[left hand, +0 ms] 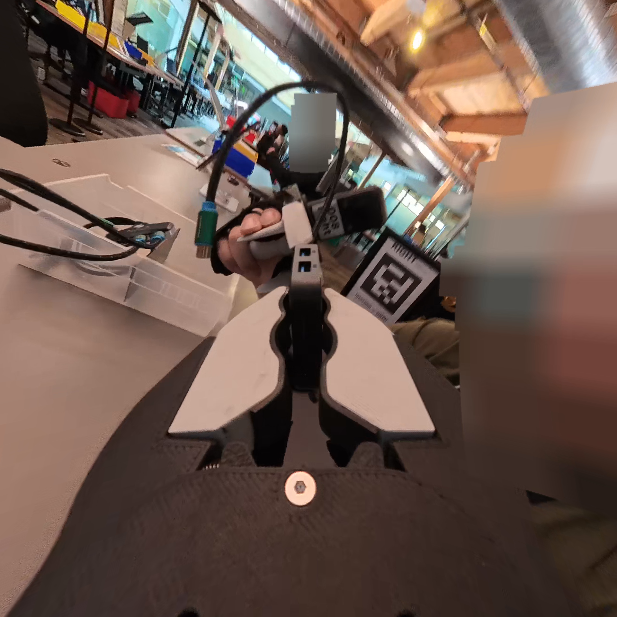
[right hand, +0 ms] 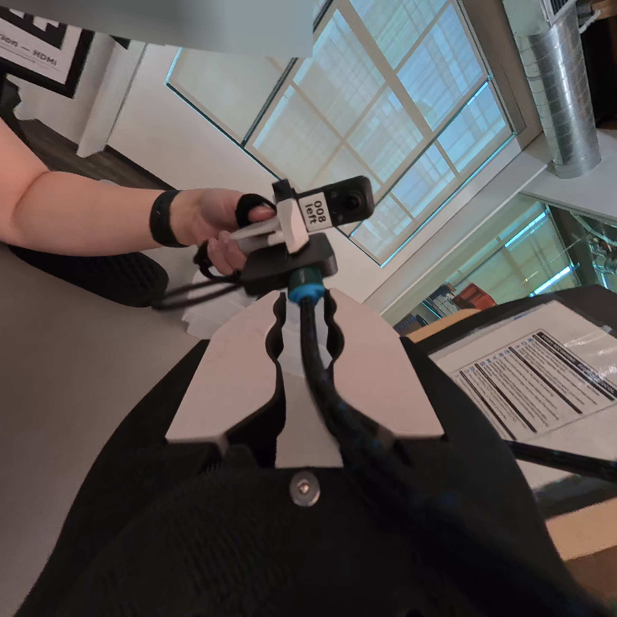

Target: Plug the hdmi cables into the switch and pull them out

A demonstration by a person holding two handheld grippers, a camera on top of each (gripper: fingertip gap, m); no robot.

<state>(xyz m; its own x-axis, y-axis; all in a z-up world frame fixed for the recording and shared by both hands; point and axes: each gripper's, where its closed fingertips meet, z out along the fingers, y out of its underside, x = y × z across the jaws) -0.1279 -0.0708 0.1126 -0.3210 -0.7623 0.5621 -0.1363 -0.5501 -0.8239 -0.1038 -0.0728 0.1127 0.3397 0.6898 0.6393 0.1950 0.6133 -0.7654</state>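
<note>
My left gripper (left hand: 305, 293) is shut on the black switch (left hand: 305, 267), held edge-on in the air with two blue ports showing at its far end. A thin black cable loops over it, and its green plug (left hand: 204, 230) hangs free at the left. The right gripper (left hand: 293, 230) shows just beyond the switch. In the right wrist view my right gripper (right hand: 306, 297) is closed around a black HDMI cable (right hand: 310, 337). Its green, blue-collared plug (right hand: 304, 282) sits against the switch's edge (right hand: 317, 250). The left gripper (right hand: 290, 230) holds that switch.
A clear acrylic stand (left hand: 110, 263) on the white table (left hand: 66, 367) holds more cables with plugs (left hand: 147, 233). A black-and-white marker board (left hand: 390, 280) stands right of the switch. A printed laminated sheet (right hand: 534, 374) lies at the right. A black mesh chair (right hand: 110, 277) is behind the hand.
</note>
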